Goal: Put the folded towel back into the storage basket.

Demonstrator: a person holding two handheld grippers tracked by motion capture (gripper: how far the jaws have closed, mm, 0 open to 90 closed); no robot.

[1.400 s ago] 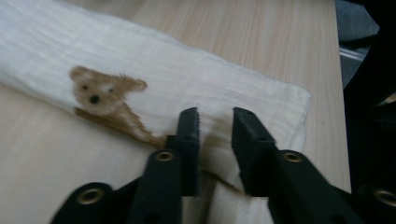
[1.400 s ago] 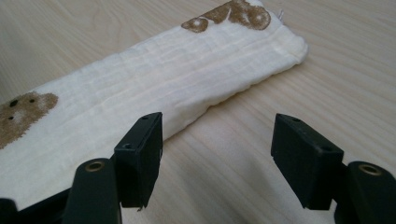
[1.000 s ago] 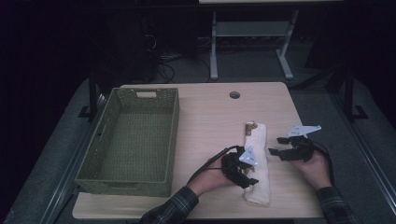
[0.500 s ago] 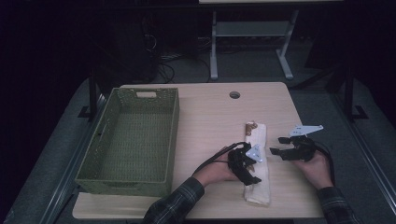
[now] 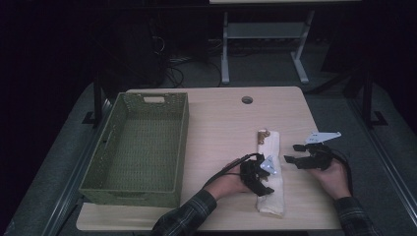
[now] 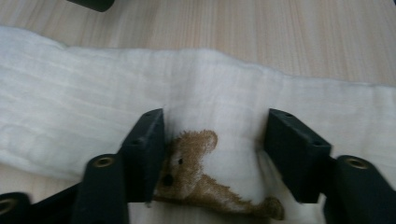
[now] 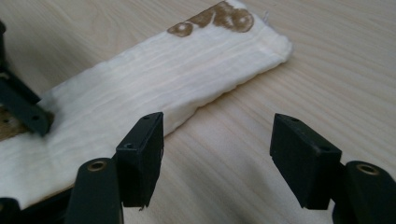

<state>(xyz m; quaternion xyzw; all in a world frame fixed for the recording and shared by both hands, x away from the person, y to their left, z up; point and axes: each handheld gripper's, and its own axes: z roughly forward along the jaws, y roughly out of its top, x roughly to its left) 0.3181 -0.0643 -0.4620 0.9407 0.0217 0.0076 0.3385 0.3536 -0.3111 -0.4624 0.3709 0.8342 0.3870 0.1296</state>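
Careful, your left gripper [image 6: 212,140] has been closing over the folded bear cloth [image 6: 224,93], jaws apart; it may bunch. Your right gripper [image 7: 217,158] waits open beside it.

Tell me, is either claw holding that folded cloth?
No. The left gripper has its fingers down on the cloth, not pinching. The right gripper hangs open beside it.
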